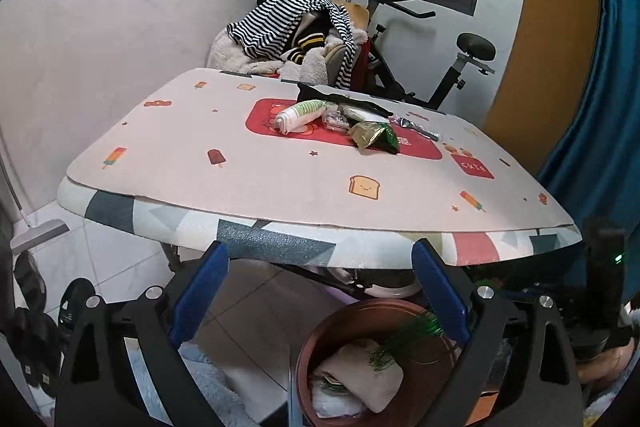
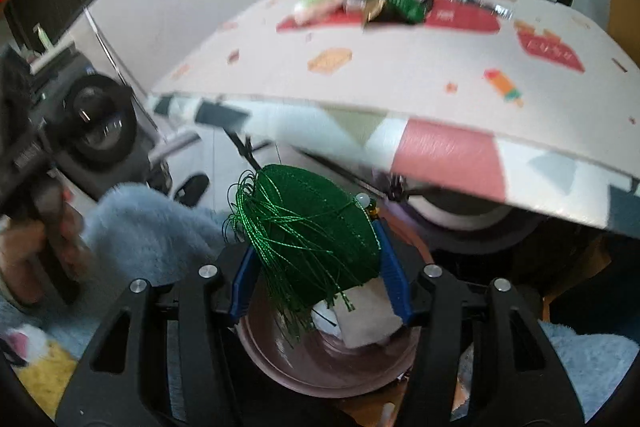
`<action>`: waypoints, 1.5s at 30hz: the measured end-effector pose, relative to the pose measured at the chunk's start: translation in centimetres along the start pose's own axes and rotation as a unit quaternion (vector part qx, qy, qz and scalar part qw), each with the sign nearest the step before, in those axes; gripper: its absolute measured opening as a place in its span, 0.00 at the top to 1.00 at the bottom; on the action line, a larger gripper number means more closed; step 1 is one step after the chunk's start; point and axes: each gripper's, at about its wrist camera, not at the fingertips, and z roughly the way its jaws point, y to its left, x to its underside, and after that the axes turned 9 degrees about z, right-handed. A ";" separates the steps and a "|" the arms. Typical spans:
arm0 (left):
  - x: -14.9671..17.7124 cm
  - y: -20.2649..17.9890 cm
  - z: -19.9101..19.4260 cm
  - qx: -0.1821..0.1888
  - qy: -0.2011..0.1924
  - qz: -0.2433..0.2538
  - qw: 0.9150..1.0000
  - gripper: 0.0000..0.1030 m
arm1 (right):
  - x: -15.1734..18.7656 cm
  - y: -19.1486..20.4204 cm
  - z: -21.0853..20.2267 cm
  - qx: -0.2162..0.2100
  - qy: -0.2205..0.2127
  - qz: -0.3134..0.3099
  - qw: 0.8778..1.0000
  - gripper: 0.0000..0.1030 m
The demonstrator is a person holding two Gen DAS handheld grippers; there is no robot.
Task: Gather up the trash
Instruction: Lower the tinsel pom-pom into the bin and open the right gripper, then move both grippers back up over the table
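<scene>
My right gripper is shut on a green bundle of shiny threads and holds it over a brown round bin on the floor. The bin holds a beige folded wrapper and also shows in the left wrist view. My left gripper is open and empty, below the table's near edge. On the table lie a rolled white and green wrapper, a green and gold snack bag, clear plastic scraps and a silver wrapper.
A chair piled with striped clothes and an exercise bike stand behind the table. A blue curtain hangs at the right. Black shoes and a fluffy blue rug lie on the floor at the left.
</scene>
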 end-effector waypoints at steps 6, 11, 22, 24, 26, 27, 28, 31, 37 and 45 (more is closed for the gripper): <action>0.8 0.5 0.3 -0.004 0.003 -0.007 1.000 0.12 | 1.0 -1.1 2.5 0.008 0.029 0.016 0.999 0.46; 1.1 0.3 0.6 -0.003 0.009 -0.004 1.000 0.12 | 1.1 -1.2 3.2 0.023 0.035 0.021 0.999 0.41; 1.4 -0.1 1.2 -0.002 0.023 0.000 1.000 0.12 | 0.8 -1.9 2.0 0.041 0.006 0.037 0.998 0.06; 1.4 -0.2 1.3 -0.002 0.022 0.000 1.000 0.12 | 0.6 -2.1 1.6 0.046 -0.005 0.045 0.998 0.06; 1.4 -0.1 1.3 -0.002 0.023 -0.001 1.000 0.12 | 0.4 -2.5 1.2 0.048 -0.017 0.052 0.997 0.06; 1.3 0.0 1.3 -0.003 0.023 -0.001 1.000 0.12 | 0.3 -2.6 1.1 0.050 -0.020 0.056 0.997 0.06; 1.3 0.0 1.3 -0.003 0.023 -0.002 1.000 0.11 | 0.2 -2.8 1.0 0.051 -0.023 0.063 0.996 0.06; 1.1 0.1 1.3 -0.004 0.024 -0.004 1.000 0.10 | -0.1 -3.5 0.5 0.053 -0.034 0.080 0.995 0.06; 0.2 1.1 1.5 0.003 0.022 -0.022 1.000 0.07 | -1.6 -4.6 -1.2 0.047 -0.060 0.103 0.992 0.06; -2.2 2.8 2.0 -0.002 0.009 -0.034 0.999 0.06 | -5.3 -6.0 -3.8 0.041 -0.095 0.100 0.990 0.05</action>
